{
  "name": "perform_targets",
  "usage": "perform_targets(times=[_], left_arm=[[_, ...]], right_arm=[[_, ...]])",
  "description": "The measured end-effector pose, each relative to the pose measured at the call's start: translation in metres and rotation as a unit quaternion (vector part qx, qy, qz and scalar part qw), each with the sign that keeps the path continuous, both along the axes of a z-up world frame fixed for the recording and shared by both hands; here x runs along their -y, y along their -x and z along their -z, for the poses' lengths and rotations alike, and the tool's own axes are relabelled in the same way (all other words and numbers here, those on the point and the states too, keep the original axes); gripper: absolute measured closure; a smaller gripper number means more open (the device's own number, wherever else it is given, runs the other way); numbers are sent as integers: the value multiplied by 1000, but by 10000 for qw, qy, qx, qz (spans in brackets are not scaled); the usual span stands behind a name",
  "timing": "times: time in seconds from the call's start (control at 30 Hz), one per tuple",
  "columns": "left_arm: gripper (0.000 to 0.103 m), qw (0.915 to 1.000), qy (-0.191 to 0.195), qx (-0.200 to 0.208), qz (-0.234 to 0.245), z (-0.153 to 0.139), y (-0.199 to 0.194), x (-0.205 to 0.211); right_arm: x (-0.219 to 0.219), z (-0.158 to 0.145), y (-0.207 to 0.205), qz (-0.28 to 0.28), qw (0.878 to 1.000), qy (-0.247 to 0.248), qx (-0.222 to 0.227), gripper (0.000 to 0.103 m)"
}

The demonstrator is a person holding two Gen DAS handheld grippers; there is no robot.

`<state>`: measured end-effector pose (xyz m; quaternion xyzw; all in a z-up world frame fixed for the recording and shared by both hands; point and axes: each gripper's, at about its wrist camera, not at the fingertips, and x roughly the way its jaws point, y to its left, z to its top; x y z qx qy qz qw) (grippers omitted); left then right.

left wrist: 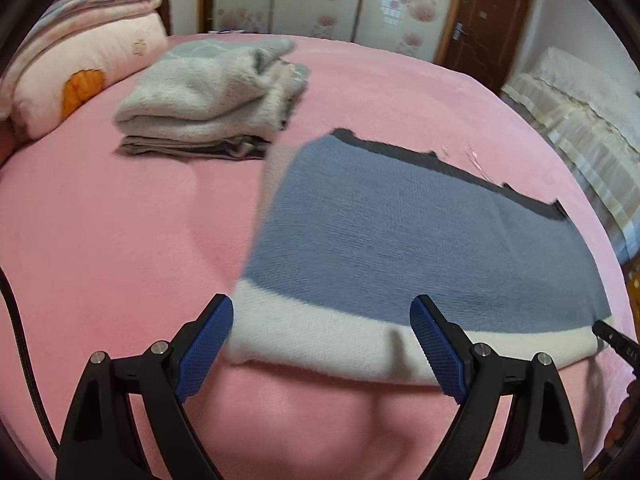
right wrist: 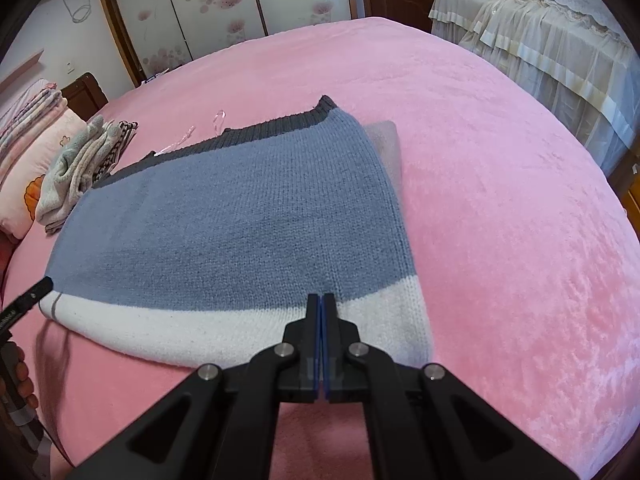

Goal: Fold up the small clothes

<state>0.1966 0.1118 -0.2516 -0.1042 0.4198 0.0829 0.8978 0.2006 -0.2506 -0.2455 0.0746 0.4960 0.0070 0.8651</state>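
A small knitted sweater (left wrist: 400, 232), blue with a white band and a dark grey hem, lies on the pink bed; it also shows in the right wrist view (right wrist: 240, 216). My left gripper (left wrist: 322, 344) is open, its jaws wide apart over the sweater's white near edge at its left corner. My right gripper (right wrist: 322, 304) is shut, its tips on or just above the white band near the sweater's right side; I cannot tell if cloth is pinched. The right gripper's tip shows at the left wrist view's right edge (left wrist: 612, 338).
A stack of folded clothes (left wrist: 208, 100) sits at the far left of the pink bedspread (left wrist: 100, 240), next to pillows (left wrist: 80, 60). A cloth-covered piece of furniture (right wrist: 540, 40) stands beyond the bed's right side. Wardrobe doors and a brown door are behind.
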Motion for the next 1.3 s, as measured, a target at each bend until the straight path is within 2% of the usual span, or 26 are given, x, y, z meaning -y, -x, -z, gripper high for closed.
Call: perform_targets(times=[0.33, 0.5, 0.73, 0.9, 1.1, 1.13, 1.3], left_arm=[[14, 9966, 662, -135, -464, -13, 15, -29], [14, 9964, 702, -114, -472, -25, 16, -22], [14, 9882, 1441, -93, -518, -23, 17, -19], [14, 9845, 1603, -293, -653, -4, 14, -14], [14, 9663, 2364, -648, -787, 38, 14, -8], [14, 9651, 2399, -670, -806, 43, 12, -7], [12, 9695, 2288, -406, -784, 52, 3, -1]], right_arm=[[-16, -15, 2, -24, 9999, -120, 80, 101], [-25, -30, 3, -101, 9994, -301, 154, 101], [-39, -49, 4, -223, 9981, -441, 367, 100], [-52, -51, -2, -334, 9975, -480, 398, 100], [-67, -45, -4, -446, 9966, -599, 355, 100], [-70, -44, -4, -497, 9964, -595, 338, 100], [-85, -37, -3, -684, 9960, -508, 283, 100]])
